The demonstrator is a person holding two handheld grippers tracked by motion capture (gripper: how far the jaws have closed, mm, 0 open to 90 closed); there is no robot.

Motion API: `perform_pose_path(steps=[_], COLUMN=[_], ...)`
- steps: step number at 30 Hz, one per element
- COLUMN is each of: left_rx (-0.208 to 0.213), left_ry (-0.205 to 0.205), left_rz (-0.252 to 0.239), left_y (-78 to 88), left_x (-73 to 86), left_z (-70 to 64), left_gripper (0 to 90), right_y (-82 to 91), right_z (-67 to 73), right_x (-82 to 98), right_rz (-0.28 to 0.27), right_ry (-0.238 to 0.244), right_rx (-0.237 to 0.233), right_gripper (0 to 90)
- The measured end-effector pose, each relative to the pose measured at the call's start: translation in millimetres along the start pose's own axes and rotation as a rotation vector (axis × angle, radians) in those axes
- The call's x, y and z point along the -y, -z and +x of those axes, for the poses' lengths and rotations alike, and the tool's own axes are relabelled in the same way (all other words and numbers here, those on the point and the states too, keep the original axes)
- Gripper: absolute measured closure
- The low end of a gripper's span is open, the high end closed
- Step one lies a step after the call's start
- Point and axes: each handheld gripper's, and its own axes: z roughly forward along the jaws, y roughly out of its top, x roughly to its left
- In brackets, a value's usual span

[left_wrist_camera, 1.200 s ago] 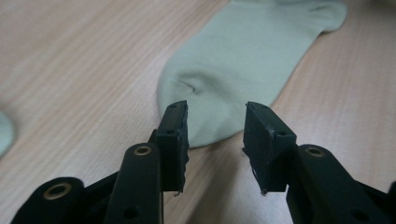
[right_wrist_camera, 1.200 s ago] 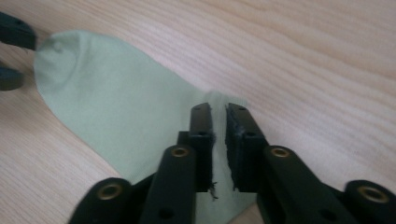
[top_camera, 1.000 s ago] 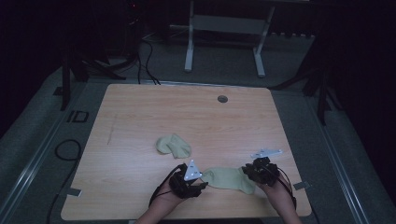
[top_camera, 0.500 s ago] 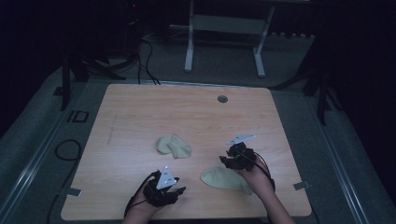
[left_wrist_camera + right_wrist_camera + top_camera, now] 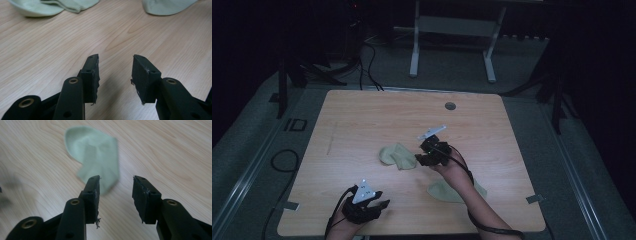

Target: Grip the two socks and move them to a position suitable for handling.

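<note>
Two pale green socks lie on the wooden table [image 5: 362, 115]. A crumpled sock [image 5: 396, 155] rests near the middle, and a flat sock [image 5: 443, 192] lies at the front right, partly under the person's right forearm. My right gripper [image 5: 419, 160] hovers just right of the crumpled sock [image 5: 97, 152], which lies ahead of the right gripper [image 5: 115, 178]. Its jaws have just been opening and nothing is between them. My left gripper [image 5: 384, 204] sits near the front left edge, open and empty [image 5: 115, 57], with the crumpled sock [image 5: 50, 6] and the flat sock [image 5: 167, 6] far ahead.
A round grommet hole [image 5: 450, 106] sits near the table's far edge. Cables [image 5: 282, 160] lie on the floor at the left. A white stand [image 5: 452, 45] is behind the table.
Both grippers have left the flat sock, which now lies on the table. The right one moved left and away to the crumpled sock; the left one slid left along the front edge.
</note>
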Motion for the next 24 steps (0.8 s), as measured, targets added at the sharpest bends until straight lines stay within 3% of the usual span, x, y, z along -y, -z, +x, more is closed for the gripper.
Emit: perform_pose_path(steps=[1,6,11,12,14,17,20,24], left_rx=[0.0,-0.003,-0.006,-0.005,-0.005,-0.017,-0.023,-0.033], left_ry=[0.0,0.008,0.003,0.003,0.007,0.018,0.034,0.035], left_rz=[0.0,0.003,-0.002,-0.005,-0.008,-0.006,-0.011,-0.015], left_y=[0.0,0.0,0.2,0.4,0.6,-0.7,-0.6,0.8], left_x=[0.0,2.6,2.6,2.8,3.2,3.9,4.2,4.2], left_z=[0.0,0.9,0.9,0.8,0.4,0.8,1.8,1.7], left_gripper=[56.7,56.7,56.6,56.5,56.4,48.5,44.3,41.6], right_y=[0.0,-32.4,-54.6,-65.9,-71.4,-91.2,-101.2,-112.6], right_z=[0.0,19.5,30.0,33.9,34.7,35.5,35.9,39.5], right_x=[0.0,-24.8,-35.2,-38.2,-39.2,-41.3,-41.9,-39.3], right_rz=[0.0,0.011,0.03,0.042,0.047,0.065,0.083,0.12], right_ry=[0.0,0.001,0.008,0.015,0.004,-0.014,-0.031,0.01], right_rx=[0.0,-0.057,-0.063,-0.045,-0.039,-0.02,-0.03,0.001], right_gripper=[56.9,50.7,47.7,45.8,45.2,43.3,42.1,44.2])
